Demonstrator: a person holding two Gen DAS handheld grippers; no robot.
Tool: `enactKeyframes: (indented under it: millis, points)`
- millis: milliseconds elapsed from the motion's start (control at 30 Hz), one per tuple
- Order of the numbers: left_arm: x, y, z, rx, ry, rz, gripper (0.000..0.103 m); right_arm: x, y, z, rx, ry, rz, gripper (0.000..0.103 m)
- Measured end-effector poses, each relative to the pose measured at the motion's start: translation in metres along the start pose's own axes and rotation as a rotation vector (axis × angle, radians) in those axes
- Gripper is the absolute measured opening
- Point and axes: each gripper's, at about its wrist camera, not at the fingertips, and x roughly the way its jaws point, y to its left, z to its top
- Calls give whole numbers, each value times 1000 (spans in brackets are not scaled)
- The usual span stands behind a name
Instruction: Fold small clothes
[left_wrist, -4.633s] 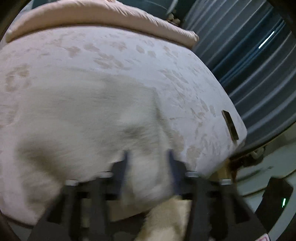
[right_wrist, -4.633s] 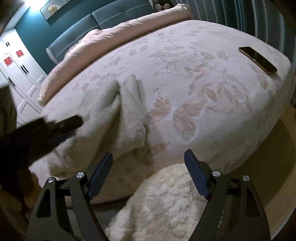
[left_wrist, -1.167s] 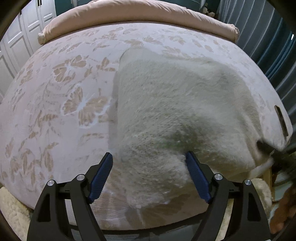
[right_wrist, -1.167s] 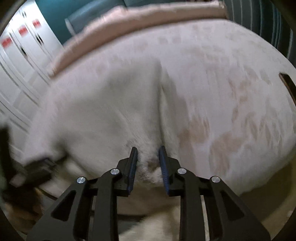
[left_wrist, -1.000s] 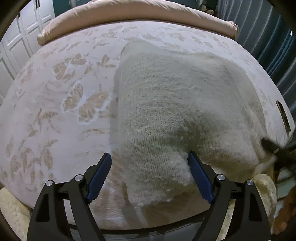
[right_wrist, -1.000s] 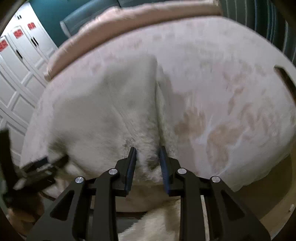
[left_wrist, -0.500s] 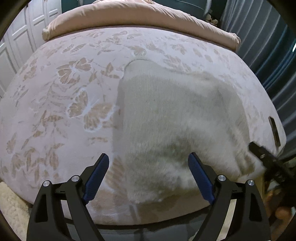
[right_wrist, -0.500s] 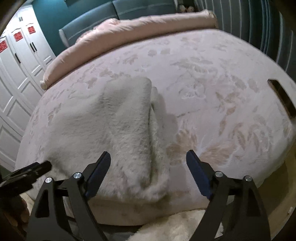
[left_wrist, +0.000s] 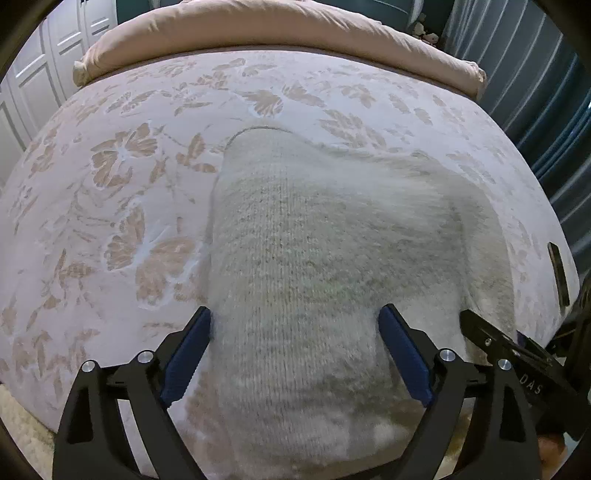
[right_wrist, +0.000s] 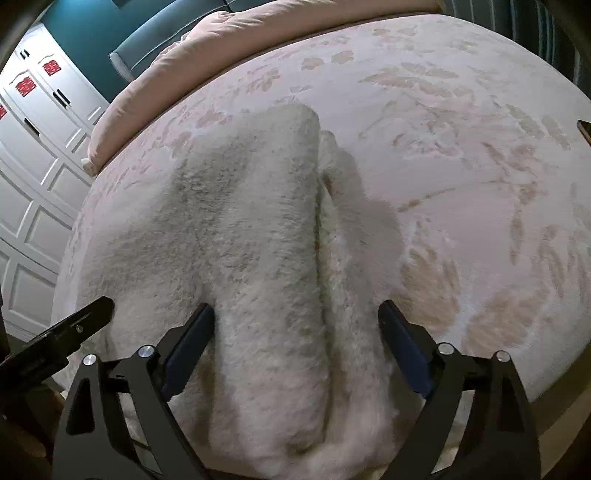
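A cream fluffy knitted garment (left_wrist: 314, 240) lies spread on the flowered bedspread (left_wrist: 110, 184), reaching down over the near edge. My left gripper (left_wrist: 295, 312) hovers over its near left part, jaws opening, the cloth below and between the blue pads (left_wrist: 188, 350) without being pinched. In the right wrist view the garment (right_wrist: 240, 229) shows a folded layer with a long crease down the middle. My right gripper (right_wrist: 297, 308) straddles that crease, jaws opening, pads clear of the cloth. Each view catches a black tip of the other gripper at its edge.
A rolled pink duvet (left_wrist: 258, 29) lies across the far end of the bed. A dark phone (left_wrist: 556, 273) rests near the bed's right edge. White wardrobe doors (right_wrist: 33, 147) stand to the left, curtains (left_wrist: 535, 110) to the right, and a fluffy rug (left_wrist: 18, 417) below.
The right gripper, shut on the garment's near edge a second ago, has opened and let it drop onto the bed. Both grippers have come closer over the garment.
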Motion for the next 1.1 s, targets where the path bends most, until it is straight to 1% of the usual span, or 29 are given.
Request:
enactKeyframes:
  millis: [33, 100, 167, 200, 267, 333, 400, 433, 467, 500, 533, 567, 633, 700, 733, 767, 800, 833, 867, 900, 933, 967, 1000, 1033, 1067, 1100]
  points:
    - [3, 1, 1, -5, 0, -1, 93, 3, -1, 0, 2, -1, 12, 90]
    - [10, 4, 3, -12, 7, -5, 94, 7, -5, 2, 17, -4, 36, 93]
    - [15, 6, 4, -21, 14, -15, 98, 9, -7, 3, 18, -14, 61, 94]
    - [17, 7, 4, -28, 12, -22, 98, 10, -8, 3, 17, -18, 72, 95]
    - [21, 10, 5, -39, 14, -50, 98, 11, -9, 3, 18, -25, 92, 95]
    - [26, 15, 4, -73, 26, -92, 98, 11, -11, 4, 23, -34, 114, 95]
    - [27, 19, 4, -111, 42, -121, 98, 7, -12, 4, 28, -51, 116, 93]
    - [23, 21, 4, -130, 39, -143, 97, 3, -10, 4, 24, -67, 100, 90]
    - [16, 25, 4, -141, 26, -162, 97, -3, -10, 5, 18, -90, 77, 89]
    - [10, 26, 3, -141, 14, -163, 97, -15, -8, 6, 14, -139, 44, 89]
    - [0, 29, 1, -136, -10, -160, 97, -22, -7, 7, 14, -164, 40, 89]
    - [-8, 33, 1, -134, -30, -157, 97, -31, -6, 13, 20, -190, 55, 89]
    - [-20, 39, 0, -132, -61, -142, 97, -31, -5, 27, 30, -179, 82, 89]
    - [-29, 43, -2, -134, -77, -136, 97, -18, 1, 47, 10, -141, 79, 87]
    - [-33, 45, -3, -132, -83, -133, 97, -12, 5, 53, -5, -130, 66, 67]
    - [-37, 46, -3, -129, -88, -129, 97, -4, 11, 58, -27, -104, 43, 40]
    - [-42, 48, -5, -125, -97, -125, 97, 5, 21, 66, -64, -57, 18, 24]
    - [-46, 50, -5, -122, -104, -120, 97, 6, 35, 70, -104, -41, 15, 13]
    - [-51, 54, -6, -120, -111, -117, 97, -11, 57, 75, -178, -78, 51, 13]
    - [-56, 57, -7, -118, -124, -112, 97, -29, 69, 75, -224, -126, 115, 12]
    - [-62, 59, -8, -116, -137, -107, 97, -55, 80, 76, -242, -180, 224, 12]
    - [-65, 61, -8, -114, -145, -106, 97, -71, 82, 77, -231, -208, 307, 12]
    - [-69, 61, -8, -107, -155, -106, 97, -90, 79, 78, -206, -248, 410, 12]
    - [-71, 60, -8, -98, -158, -106, 97, -95, 73, 78, -187, -267, 434, 12]
    - [-70, 57, -8, -87, -153, -107, 97, -89, 64, 78, -164, -265, 394, 13]
    - [-68, 54, -8, -80, -148, -108, 97, -65, 43, 78, -128, -206, 278, 13]
